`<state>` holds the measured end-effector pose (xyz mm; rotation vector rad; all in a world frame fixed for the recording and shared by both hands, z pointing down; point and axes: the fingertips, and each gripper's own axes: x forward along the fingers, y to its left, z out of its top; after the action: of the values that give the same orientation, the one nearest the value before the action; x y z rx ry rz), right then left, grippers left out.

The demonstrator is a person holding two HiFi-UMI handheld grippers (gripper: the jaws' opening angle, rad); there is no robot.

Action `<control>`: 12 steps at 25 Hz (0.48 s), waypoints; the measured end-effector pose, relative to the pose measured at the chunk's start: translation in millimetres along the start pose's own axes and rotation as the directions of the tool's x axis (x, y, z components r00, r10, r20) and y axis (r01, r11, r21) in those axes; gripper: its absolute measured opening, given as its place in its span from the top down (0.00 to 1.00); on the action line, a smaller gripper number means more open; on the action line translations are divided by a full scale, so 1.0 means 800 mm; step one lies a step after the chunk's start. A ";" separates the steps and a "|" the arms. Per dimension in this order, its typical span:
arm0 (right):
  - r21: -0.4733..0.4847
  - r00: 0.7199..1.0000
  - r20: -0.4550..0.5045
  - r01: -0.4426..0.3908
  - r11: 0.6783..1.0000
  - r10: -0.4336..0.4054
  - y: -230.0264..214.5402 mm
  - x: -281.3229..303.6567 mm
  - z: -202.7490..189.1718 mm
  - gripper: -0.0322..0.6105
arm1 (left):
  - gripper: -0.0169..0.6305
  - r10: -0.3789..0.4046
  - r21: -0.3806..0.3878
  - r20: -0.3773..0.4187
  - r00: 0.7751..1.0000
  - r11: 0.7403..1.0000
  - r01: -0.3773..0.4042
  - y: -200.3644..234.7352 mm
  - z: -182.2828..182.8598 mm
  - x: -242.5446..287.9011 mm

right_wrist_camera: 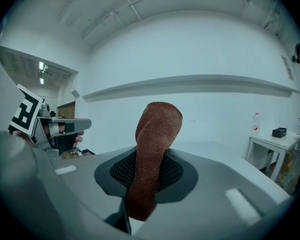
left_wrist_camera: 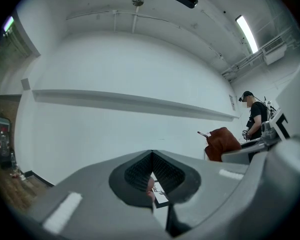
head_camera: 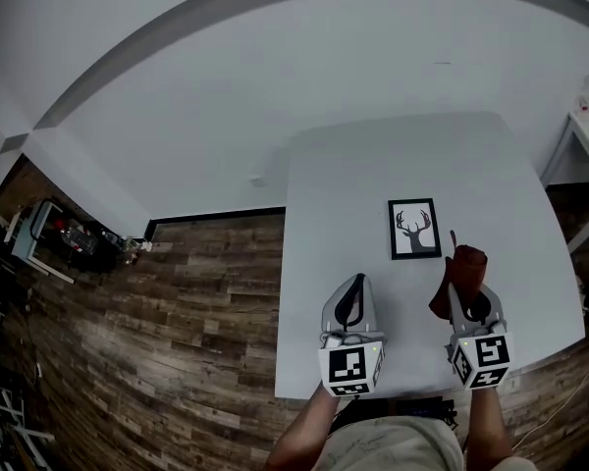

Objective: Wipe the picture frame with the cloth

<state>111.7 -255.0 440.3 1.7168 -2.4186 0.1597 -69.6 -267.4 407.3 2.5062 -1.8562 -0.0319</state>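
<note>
Near the white worktop's [head_camera: 530,214] front edge, your right tongs [head_camera: 463,294] pinch the rust-brown cloth [head_camera: 464,265], free end forward for wiping, left tongs [head_camera: 352,294] pressed together empty, the black-framed stag picture [head_camera: 414,229] lying flat just beyond.

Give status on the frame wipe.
Done: cloth picked up, right tongs shut on it. In hand: cloth held above the table, short of the picture frame. Left: all the wiping; the frame lies untouched, left tongs shut and empty.
</note>
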 end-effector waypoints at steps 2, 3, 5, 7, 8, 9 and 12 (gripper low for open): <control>-0.001 1.000 -0.006 0.007 1.000 -0.007 0.001 0.021 0.004 0.79 | 0.97 -0.008 0.001 0.007 1.000 1.000 0.008 0.012 0.003 0.017; -0.001 1.000 -0.009 0.010 1.000 -0.010 0.002 0.031 0.006 0.79 | 0.97 -0.011 0.003 0.008 1.000 1.000 0.011 0.019 0.003 0.025; 0.001 1.000 -0.014 0.014 1.000 -0.014 0.007 0.049 0.008 0.79 | 0.97 -0.019 -0.001 0.003 1.000 1.000 0.019 0.032 0.001 0.037; 0.002 1.000 -0.018 0.018 1.000 -0.018 0.012 0.065 0.010 0.79 | 0.97 -0.029 -0.006 0.001 1.000 1.000 0.029 0.044 0.000 0.049; 0.001 1.000 -0.020 0.018 1.000 -0.018 0.014 0.072 0.012 0.79 | 0.97 -0.030 -0.002 0.004 1.000 1.000 0.030 0.048 0.001 0.055; 0.000 1.000 -0.021 0.016 1.000 -0.016 0.015 0.079 0.013 0.79 | 0.97 -0.031 0.003 0.008 0.999 1.000 0.031 0.052 0.002 0.061; -0.003 0.999 -0.037 0.010 1.000 -0.010 0.014 0.093 0.012 0.79 | 0.97 -0.041 -0.008 0.005 0.999 0.999 0.041 0.052 -0.001 0.075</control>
<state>76.5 -322.1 446.0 1.7090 -2.3829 0.1844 -92.3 -336.8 409.0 2.5411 -1.8027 -0.0454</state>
